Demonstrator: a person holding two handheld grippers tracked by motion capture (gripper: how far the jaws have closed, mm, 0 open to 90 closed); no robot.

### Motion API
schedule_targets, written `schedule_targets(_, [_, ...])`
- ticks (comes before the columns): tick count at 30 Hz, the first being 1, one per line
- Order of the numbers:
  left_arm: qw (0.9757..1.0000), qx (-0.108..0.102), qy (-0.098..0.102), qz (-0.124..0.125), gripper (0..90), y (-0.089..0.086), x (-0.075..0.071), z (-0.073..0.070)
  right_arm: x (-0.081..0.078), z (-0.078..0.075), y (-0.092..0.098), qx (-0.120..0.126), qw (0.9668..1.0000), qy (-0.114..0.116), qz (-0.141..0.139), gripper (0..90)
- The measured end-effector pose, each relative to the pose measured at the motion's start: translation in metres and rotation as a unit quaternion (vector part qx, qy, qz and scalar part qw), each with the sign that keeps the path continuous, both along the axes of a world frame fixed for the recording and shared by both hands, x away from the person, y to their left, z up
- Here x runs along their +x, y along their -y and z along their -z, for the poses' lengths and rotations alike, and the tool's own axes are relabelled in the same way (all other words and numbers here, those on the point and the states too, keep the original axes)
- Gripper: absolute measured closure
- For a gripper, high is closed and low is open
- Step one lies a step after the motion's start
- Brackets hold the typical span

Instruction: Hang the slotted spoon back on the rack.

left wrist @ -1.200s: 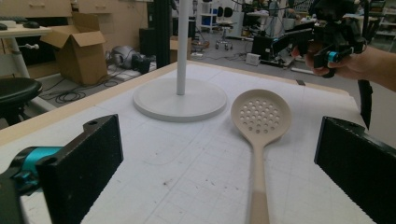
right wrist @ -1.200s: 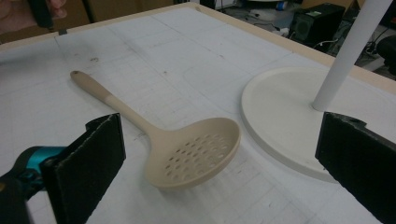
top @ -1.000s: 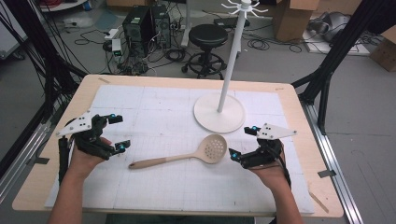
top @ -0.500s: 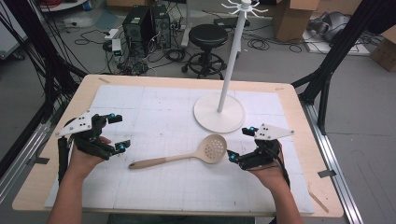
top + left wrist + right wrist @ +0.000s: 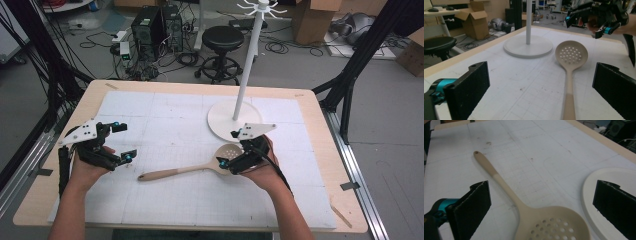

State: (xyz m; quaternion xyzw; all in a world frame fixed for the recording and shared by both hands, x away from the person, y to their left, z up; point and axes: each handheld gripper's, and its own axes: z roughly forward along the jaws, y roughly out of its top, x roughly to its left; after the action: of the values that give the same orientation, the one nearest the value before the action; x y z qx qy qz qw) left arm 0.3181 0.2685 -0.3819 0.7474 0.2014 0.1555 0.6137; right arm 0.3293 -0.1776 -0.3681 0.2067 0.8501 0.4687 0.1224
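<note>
A beige slotted spoon (image 5: 185, 170) lies flat on the white mat, its bowl toward the stand and its handle pointing left. In the high view my right gripper (image 5: 227, 148) is open, its jaws on either side of the bowl and just above it. The right gripper view has the bowl (image 5: 554, 226) low between the open jaws of that gripper (image 5: 544, 195). My left gripper (image 5: 125, 141) is open and holds nothing, left of the handle's end. From the left gripper (image 5: 541, 87), the spoon (image 5: 571, 55) runs away toward the right gripper (image 5: 589, 23).
A white stand with a round base (image 5: 225, 117) and a tall pole (image 5: 247, 60) rises just behind the spoon's bowl; its base (image 5: 609, 173) lies close to my right jaw. The table's wooden rim (image 5: 330, 165) runs around the mat. A stool and computer cases stand beyond the table.
My right gripper has moved left, from beside the spoon to over its bowl. The left gripper and the spoon have stayed put.
</note>
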Motion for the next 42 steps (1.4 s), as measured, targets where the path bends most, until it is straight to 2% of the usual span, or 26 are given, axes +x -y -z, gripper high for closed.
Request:
schedule_targets(7, [1.0000,0.003,-0.001,0.000,1.7,0.000,-0.001,0.000,0.012,-0.002,-0.033,-0.029,0.9990,-0.011,-0.031,0.2])
schedule_targets(11, [0.9999,0.003,0.003,-0.011,1.7,-0.003,-0.001,-0.001,0.017,-0.002,-0.050,-0.046,0.9980,-0.012,-0.042,0.8])
schedule_targets(17, [0.9999,-0.002,0.005,-0.012,1.7,-0.005,-0.002,-0.002,0.022,0.004,-0.076,-0.084,0.9937,-0.023,-0.070,4.4])
schedule_targets(21, [0.9999,-0.001,0.004,-0.015,1.7,-0.006,-0.002,-0.003,0.020,0.005,-0.090,-0.082,0.9919,-0.026,-0.093,7.6])
schedule_targets(23, [0.9999,0.000,0.003,-0.015,1.7,-0.005,-0.002,-0.002,0.019,0.007,-0.097,-0.097,0.9894,-0.025,-0.105,13.2])
schedule_targets(24, [0.9999,0.000,0.004,-0.014,1.7,-0.005,-0.002,-0.002,0.019,0.009,-0.101,-0.104,0.9871,-0.031,-0.117,15.4])
schedule_targets(26, [0.9999,0.000,0.004,-0.013,1.7,-0.005,-0.002,-0.002,0.019,0.010,-0.105,-0.114,0.9857,-0.030,-0.121,15.5])
schedule_targets(29, [0.9999,0.001,0.005,-0.014,1.7,-0.005,-0.001,-0.002,0.020,0.013,-0.111,-0.125,0.9831,-0.038,-0.129,21.5])
schedule_targets(32, [0.9999,0.000,0.005,-0.013,1.7,-0.005,-0.001,-0.002,0.021,0.016,-0.118,-0.145,0.9788,-0.044,-0.137,25.1])
schedule_targets(36, [0.9999,-0.003,0.004,-0.014,1.7,-0.006,-0.001,-0.002,0.020,0.022,-0.131,-0.179,0.9697,-0.049,-0.159,33.9])
schedule_targets(39, [0.9999,-0.001,0.004,-0.013,1.7,-0.005,-0.001,-0.002,0.020,0.028,-0.140,-0.195,0.9646,-0.052,-0.169,36.8])
schedule_targets(41, [0.9999,0.001,0.004,-0.013,1.7,-0.005,-0.001,-0.002,0.021,0.031,-0.144,-0.202,0.9623,-0.056,-0.173,39.0])
schedule_targets(42, [0.9999,0.001,0.003,-0.013,1.7,-0.005,-0.001,-0.002,0.019,0.033,-0.147,-0.212,0.9598,-0.066,-0.171,40.5])
